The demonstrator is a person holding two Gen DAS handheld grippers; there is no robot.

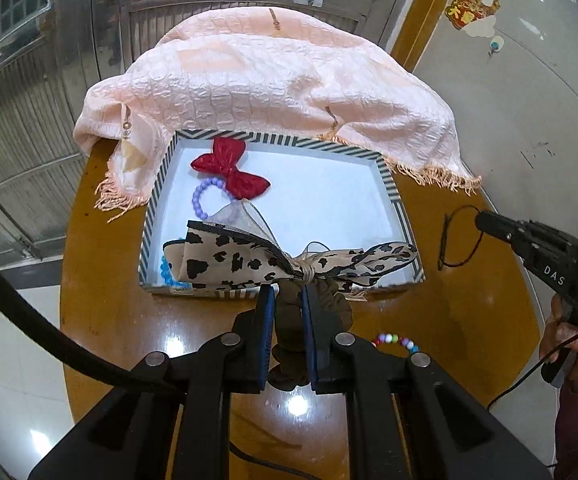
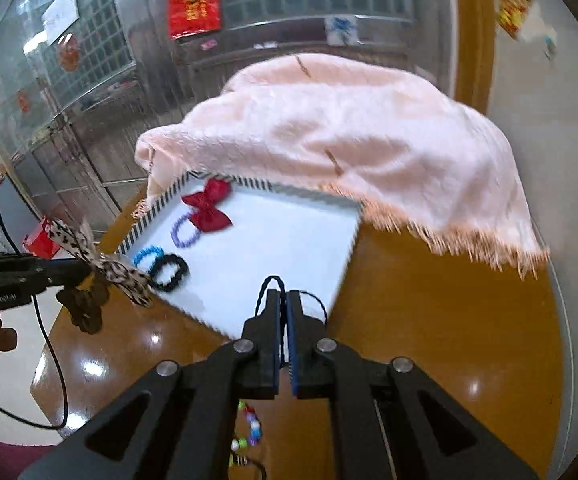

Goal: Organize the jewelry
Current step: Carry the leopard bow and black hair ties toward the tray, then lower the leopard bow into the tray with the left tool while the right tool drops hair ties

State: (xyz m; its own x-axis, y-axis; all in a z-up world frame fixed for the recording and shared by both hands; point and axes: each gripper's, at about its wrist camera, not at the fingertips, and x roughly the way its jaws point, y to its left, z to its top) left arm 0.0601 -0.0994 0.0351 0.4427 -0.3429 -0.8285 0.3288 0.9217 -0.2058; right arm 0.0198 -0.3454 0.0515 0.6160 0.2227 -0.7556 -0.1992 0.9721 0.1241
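My left gripper (image 1: 288, 294) is shut on a brown scrunchie with a leopard-print bow (image 1: 249, 260), held over the near edge of the striped box (image 1: 397, 196). It also shows in the right wrist view (image 2: 85, 268). My right gripper (image 2: 284, 300) is shut on a thin black hair tie (image 2: 273, 282) above the box's near side (image 2: 353, 248); that gripper also shows in the left wrist view (image 1: 485, 222). Inside the box lie a red bow (image 2: 207, 206), a purple bead bracelet (image 2: 183, 234), a blue bracelet (image 2: 147, 258) and a black scrunchie (image 2: 169, 272).
A pink fringed cloth (image 1: 265, 76) covers the far half of the round wooden table (image 1: 105, 320) and overlaps the box's far rim. A multicoloured bead bracelet (image 1: 395, 342) lies on the table near me. Metal doors stand behind the table.
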